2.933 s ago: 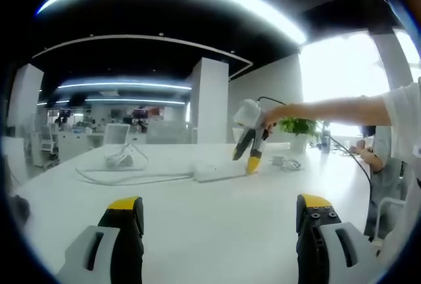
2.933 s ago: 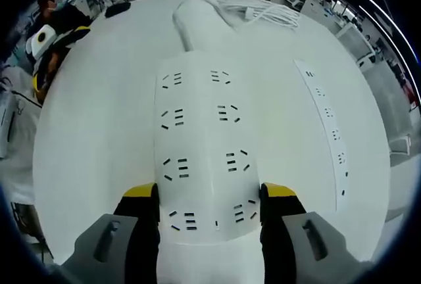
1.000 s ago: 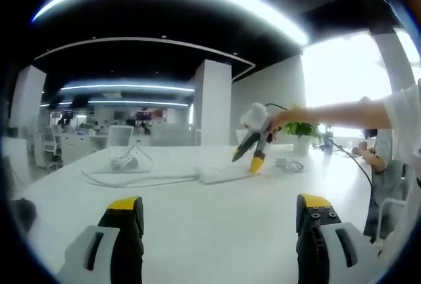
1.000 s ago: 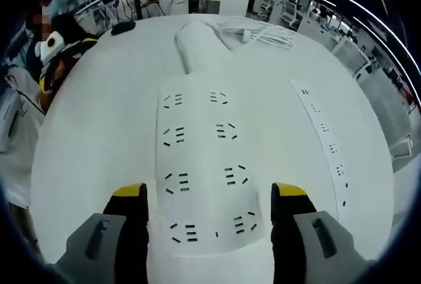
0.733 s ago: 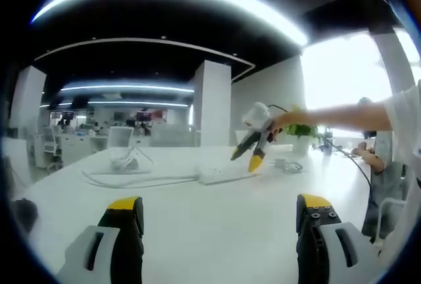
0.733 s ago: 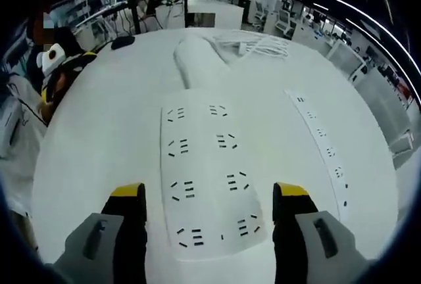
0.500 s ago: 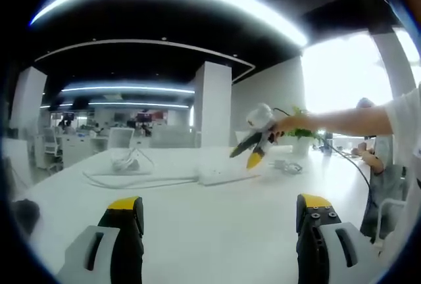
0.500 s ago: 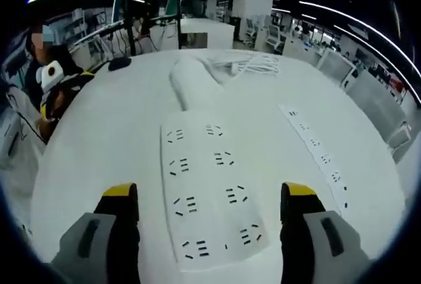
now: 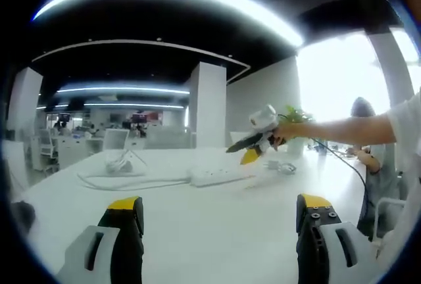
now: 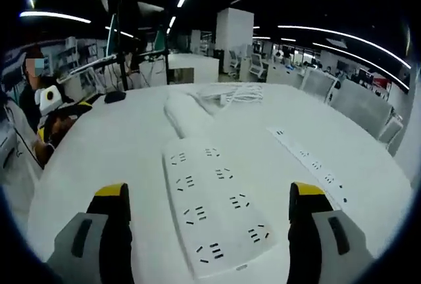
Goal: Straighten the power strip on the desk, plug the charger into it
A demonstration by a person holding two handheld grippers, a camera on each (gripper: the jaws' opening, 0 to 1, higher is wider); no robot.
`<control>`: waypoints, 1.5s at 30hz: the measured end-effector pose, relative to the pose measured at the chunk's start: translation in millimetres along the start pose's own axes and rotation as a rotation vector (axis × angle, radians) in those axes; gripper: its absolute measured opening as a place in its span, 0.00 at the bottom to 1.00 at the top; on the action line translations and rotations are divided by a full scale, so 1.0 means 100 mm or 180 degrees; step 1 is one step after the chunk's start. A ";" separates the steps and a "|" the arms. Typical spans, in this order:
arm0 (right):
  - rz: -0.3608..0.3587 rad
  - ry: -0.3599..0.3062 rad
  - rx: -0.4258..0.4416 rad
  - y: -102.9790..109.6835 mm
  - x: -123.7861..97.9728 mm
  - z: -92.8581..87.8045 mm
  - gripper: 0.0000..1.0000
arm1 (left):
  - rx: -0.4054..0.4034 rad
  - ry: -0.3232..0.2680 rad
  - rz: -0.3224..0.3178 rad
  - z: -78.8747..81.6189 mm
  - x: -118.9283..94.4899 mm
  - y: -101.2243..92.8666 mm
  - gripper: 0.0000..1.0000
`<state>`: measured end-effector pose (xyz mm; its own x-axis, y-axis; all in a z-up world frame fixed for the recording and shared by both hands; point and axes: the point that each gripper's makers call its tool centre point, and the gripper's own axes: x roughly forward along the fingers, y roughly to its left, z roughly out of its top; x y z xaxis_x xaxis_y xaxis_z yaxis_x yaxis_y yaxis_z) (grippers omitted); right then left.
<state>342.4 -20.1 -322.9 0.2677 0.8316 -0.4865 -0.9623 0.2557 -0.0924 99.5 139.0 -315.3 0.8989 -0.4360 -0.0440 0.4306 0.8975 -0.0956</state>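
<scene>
A wide white power strip with two rows of sockets lies flat on the white desk; its thick cable runs back to a loose coil. My right gripper hovers open above the strip's near end, one jaw on each side, touching nothing. In the left gripper view the strip lies mid-desk, and the right gripper hangs in the air just right of it, held by a hand. A small charger with a cord lies beyond. My left gripper is open and holds nothing.
A long narrow socket strip lies to the right of the wide one. A black mouse sits at the desk's far left, near the left gripper. A potted plant and a seated person are at the far end.
My right gripper's jaws have widened away from the power strip's end and lifted up and back from it. The strip stays flat on the desk. My left gripper has kept still.
</scene>
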 end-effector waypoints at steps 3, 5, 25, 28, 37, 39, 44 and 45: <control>-0.0078 -0.0110 -0.0068 0.01 -0.03 0.06 0.99 | -0.0003 0.0016 -0.0001 -0.01 0.01 0.00 0.99; -0.0100 -0.0230 -0.0059 0.02 -0.05 0.12 0.97 | -0.0008 0.0020 -0.0003 -0.01 0.02 0.01 0.99; -0.1016 -0.1235 -0.0064 0.04 -0.64 0.69 1.00 | -0.0047 0.0055 0.0072 -0.07 0.06 0.09 0.99; -0.1174 -0.1353 -0.0157 0.04 -0.76 0.77 1.00 | -0.0045 0.0054 0.0070 -0.06 0.07 0.09 0.99; -0.1575 -0.1590 -0.0187 0.09 -1.15 0.87 1.00 | -0.0059 0.0044 0.0054 -0.05 0.09 0.09 0.99; -0.1578 -0.1609 -0.0124 0.13 -1.20 0.85 1.00 | -0.0064 0.0049 0.0049 -0.06 0.09 0.09 0.99; -0.1677 -0.1603 -0.0092 0.21 -1.32 0.77 1.00 | -0.0063 0.0047 0.0036 -0.05 0.10 0.08 0.99; -0.1697 -0.1586 -0.0068 0.22 -1.34 0.74 1.00 | -0.0063 0.0042 0.0033 -0.05 0.10 0.08 0.99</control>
<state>288.9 -89.7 -195.0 0.6852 0.7238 0.0821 -0.6945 0.6831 -0.2258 111.7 141.6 -321.7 0.9021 -0.4276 -0.0582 0.4194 0.9005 -0.1148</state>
